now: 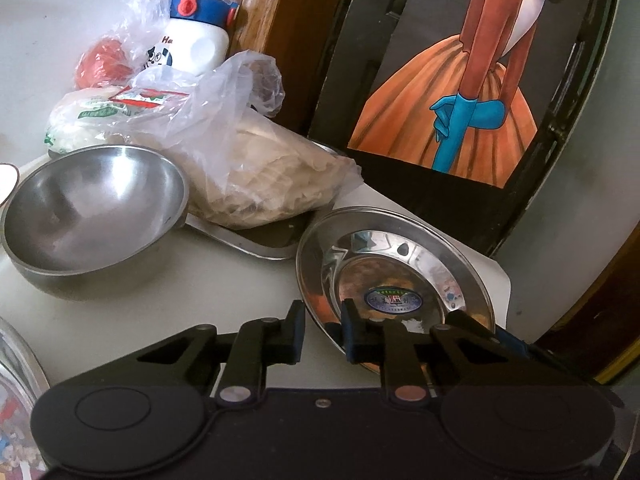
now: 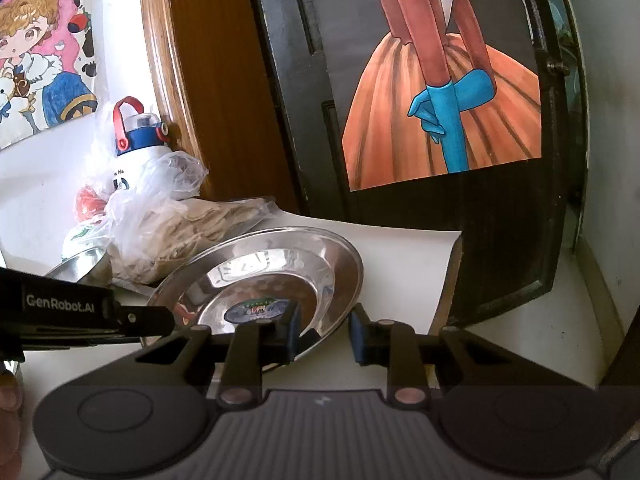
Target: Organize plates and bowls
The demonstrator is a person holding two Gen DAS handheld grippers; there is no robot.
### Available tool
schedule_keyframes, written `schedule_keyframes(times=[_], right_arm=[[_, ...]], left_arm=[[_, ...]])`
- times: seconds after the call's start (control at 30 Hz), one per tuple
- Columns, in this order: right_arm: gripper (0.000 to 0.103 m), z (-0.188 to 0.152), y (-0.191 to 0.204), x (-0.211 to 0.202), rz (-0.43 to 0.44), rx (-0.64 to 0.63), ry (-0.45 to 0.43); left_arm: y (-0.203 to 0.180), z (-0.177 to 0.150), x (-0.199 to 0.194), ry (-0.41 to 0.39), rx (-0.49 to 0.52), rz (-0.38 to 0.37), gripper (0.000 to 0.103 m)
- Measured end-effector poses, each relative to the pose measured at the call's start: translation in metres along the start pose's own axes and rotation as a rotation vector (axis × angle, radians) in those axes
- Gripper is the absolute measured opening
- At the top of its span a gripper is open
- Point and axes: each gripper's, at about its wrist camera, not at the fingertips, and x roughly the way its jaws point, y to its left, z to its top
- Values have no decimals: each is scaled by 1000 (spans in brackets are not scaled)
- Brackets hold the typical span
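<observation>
A shiny steel plate [image 1: 396, 276] with a blue sticker lies on the white table near its right edge; it also shows in the right wrist view [image 2: 272, 276]. A steel bowl [image 1: 92, 216] stands to its left. My left gripper [image 1: 323, 330] is open, its jaws straddling the plate's left rim. My right gripper [image 2: 322, 334] is open, its jaws straddling the plate's right rim. Part of the left gripper's body [image 2: 80, 312] shows at the left of the right wrist view. Another plate's rim [image 1: 16, 364] shows at the lower left.
A steel tray [image 1: 256, 246] holds a plastic bag of flatbread [image 1: 260, 176]. Behind are more bags, a red item [image 1: 104, 64] and a white bottle [image 1: 196, 40]. A dark door [image 2: 500, 240] with a painting stands at the table's right edge.
</observation>
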Motion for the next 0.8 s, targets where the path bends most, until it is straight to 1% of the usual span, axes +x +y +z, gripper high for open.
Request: schedule_keyframes(times=[0.2, 0.37, 0.5, 0.8], right_arm=[[28, -8, 2, -18, -5, 0, 8], [28, -14, 6, -47, -22, -18, -16], [28, -16, 11, -76, -30, -31, -43], [28, -15, 34, -143, -31, -53, -106]], left_arm=[[-3, -7, -12, 9, 5, 15, 20], [-7, -19, -31, 12, 11, 2, 19], [-10, -26, -52, 6, 6, -17, 19], [-9, -38, -113, -45, -1, -67, 19]])
